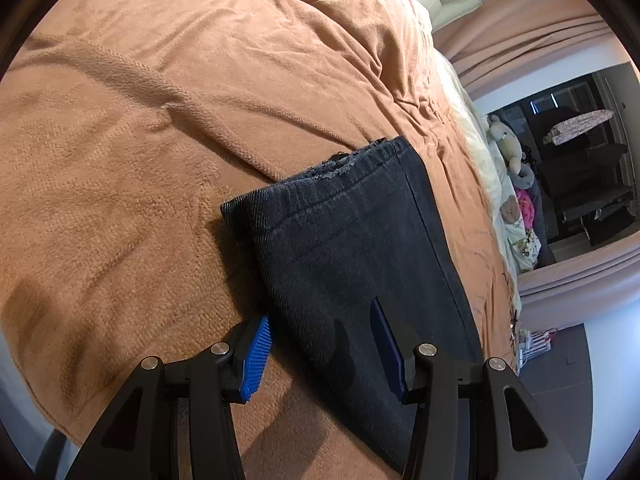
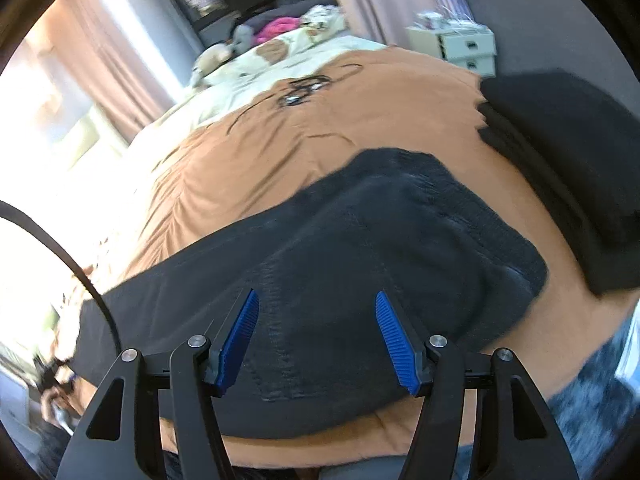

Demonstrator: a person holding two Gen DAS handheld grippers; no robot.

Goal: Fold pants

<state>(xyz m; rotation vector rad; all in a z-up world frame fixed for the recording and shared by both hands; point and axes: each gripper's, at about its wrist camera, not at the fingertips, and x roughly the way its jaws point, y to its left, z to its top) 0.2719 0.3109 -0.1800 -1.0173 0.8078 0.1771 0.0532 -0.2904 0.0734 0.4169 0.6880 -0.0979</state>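
Dark grey denim pants (image 1: 352, 248) lie flat on an orange-brown blanket (image 1: 160, 128), the frayed hem end farthest from me in the left wrist view. My left gripper (image 1: 320, 320) is open, its blue pads straddling the leg's near left edge just above the cloth, holding nothing. In the right wrist view the wider waist part of the pants (image 2: 360, 248) spreads across the blanket (image 2: 320, 120). My right gripper (image 2: 316, 300) is open just above it, empty. The view is blurred.
A stack of dark folded clothes (image 2: 568, 168) sits at the right on the bed. A cream quilt with soft toys (image 1: 508, 152) lies past the blanket's far edge. A white drawer unit (image 2: 460, 46) stands by the wall. Curtains (image 1: 560, 40) hang beyond.
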